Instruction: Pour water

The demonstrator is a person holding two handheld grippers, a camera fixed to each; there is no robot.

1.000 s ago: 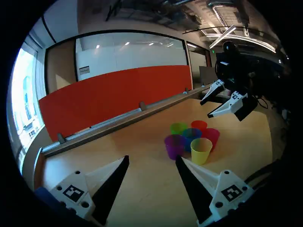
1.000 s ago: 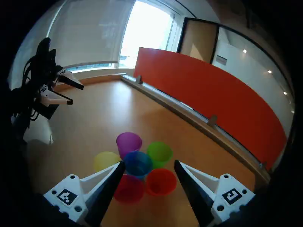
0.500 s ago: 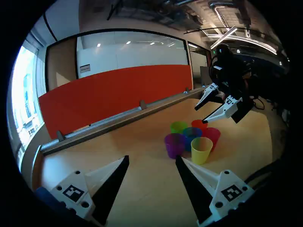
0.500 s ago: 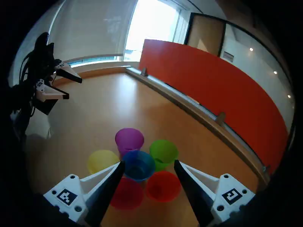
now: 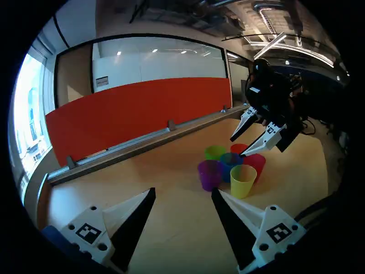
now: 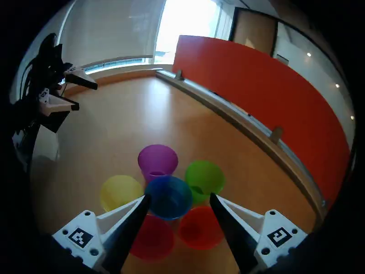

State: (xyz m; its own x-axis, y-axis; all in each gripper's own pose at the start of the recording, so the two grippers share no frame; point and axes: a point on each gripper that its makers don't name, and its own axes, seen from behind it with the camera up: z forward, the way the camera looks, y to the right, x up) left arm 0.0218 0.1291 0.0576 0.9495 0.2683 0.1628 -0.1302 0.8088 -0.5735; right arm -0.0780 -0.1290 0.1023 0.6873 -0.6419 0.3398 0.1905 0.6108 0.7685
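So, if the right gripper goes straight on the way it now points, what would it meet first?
Probably the blue cup: it lies directly ahead, between the open fingers of the right gripper. How near it is, I cannot tell.

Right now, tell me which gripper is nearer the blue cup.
Right. The right gripper hovers open just over the blue cup; the left gripper, also open, sits well back from it.

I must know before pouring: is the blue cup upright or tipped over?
Upright. The blue cup shows its open mouth from above in the right gripper view, and its rim looks level in the left gripper view.
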